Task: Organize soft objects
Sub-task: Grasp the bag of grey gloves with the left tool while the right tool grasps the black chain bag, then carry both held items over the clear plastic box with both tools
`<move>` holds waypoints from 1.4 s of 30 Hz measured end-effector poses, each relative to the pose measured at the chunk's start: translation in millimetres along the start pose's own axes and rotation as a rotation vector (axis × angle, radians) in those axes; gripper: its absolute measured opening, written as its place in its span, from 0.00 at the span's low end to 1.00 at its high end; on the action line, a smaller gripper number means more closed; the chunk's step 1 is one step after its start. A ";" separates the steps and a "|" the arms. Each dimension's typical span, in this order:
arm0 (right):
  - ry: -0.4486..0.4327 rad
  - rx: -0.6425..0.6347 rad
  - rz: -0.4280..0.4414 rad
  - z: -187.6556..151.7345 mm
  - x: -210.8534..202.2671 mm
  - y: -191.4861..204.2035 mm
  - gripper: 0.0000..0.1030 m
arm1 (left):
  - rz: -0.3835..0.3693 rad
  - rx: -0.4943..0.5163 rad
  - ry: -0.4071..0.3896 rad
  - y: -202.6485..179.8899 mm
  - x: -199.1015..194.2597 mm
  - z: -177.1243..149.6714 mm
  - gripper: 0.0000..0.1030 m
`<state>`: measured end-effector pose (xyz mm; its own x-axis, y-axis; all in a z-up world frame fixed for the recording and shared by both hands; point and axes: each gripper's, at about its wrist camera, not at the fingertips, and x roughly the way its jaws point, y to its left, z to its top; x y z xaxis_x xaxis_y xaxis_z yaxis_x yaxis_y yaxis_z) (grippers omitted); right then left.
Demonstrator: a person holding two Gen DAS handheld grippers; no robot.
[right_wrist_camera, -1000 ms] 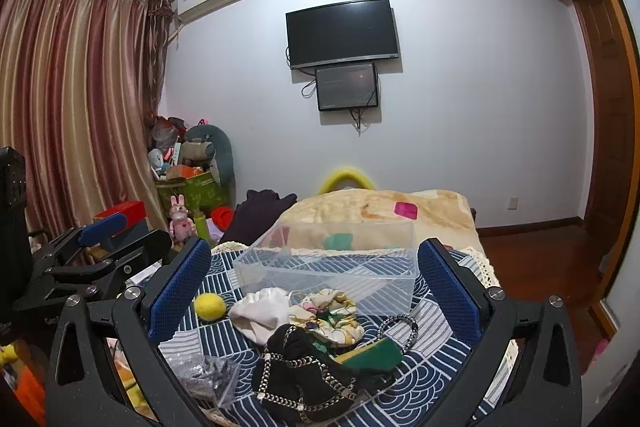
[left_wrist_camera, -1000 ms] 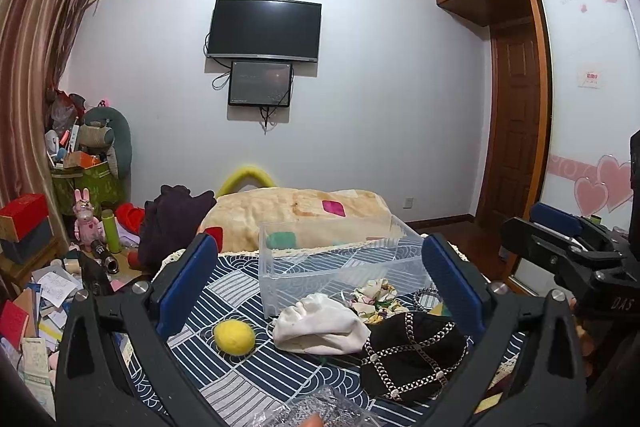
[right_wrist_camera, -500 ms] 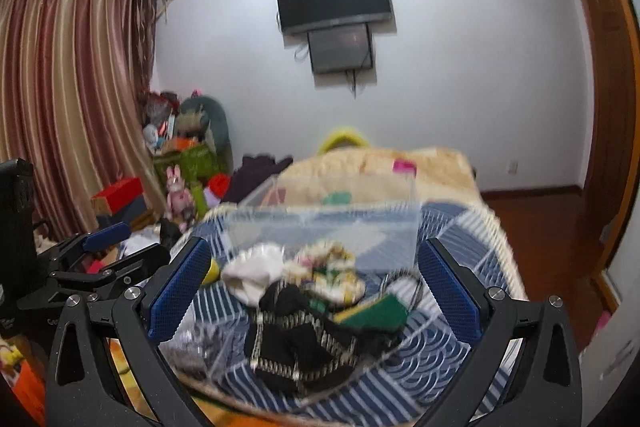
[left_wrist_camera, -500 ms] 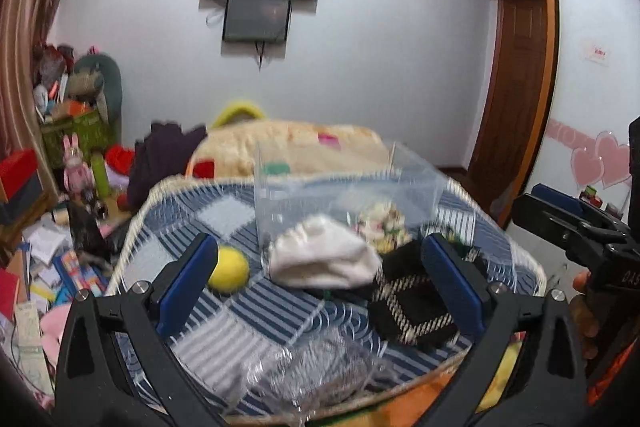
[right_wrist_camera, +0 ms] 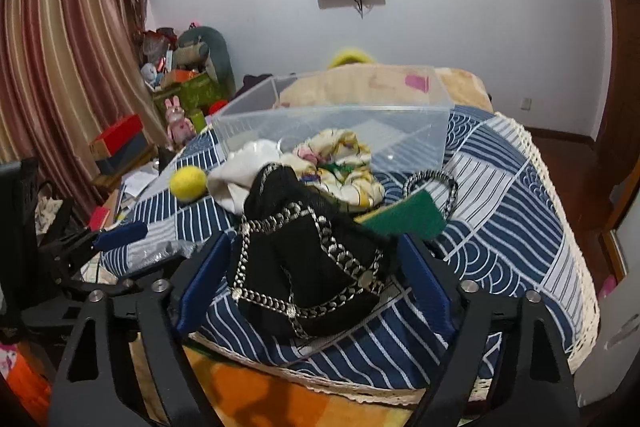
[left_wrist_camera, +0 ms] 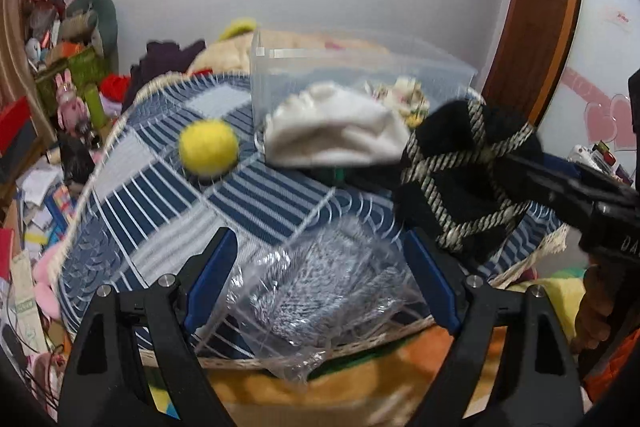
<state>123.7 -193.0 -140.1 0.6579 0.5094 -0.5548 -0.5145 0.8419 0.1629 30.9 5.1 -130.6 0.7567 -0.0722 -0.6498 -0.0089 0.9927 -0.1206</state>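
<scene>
Near the front edge of the bed (right_wrist_camera: pixel 500 227), I've got both grippers low and angled down at the pile. My left gripper (left_wrist_camera: pixel 320 267) is wide open with the crinkly plastic bag of grey fluff (left_wrist_camera: pixel 320 291) sitting between its fingers, nothing pinched. My right gripper (right_wrist_camera: pixel 316 267) is just as wide, straddling the black chain-trimmed hat (right_wrist_camera: pixel 308 259) without squeezing it. Behind the pile, mid-bed, sits the clear plastic bin (right_wrist_camera: pixel 332 123).

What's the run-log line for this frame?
phase: approach | left gripper: open, over bagged grey item | right gripper: open, around black chain hat | clear bin: empty
</scene>
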 end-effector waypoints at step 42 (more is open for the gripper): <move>-0.041 -0.056 -0.016 9.4 -5.5 9.0 0.23 | -0.026 -0.034 -0.190 11.7 -31.3 50.5 0.36</move>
<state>120.7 -186.6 -127.9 0.6877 0.5037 -0.5228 -0.5327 0.8394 0.1081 40.1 23.9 -73.8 0.8669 -0.0751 -0.4928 -0.0075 0.9865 -0.1634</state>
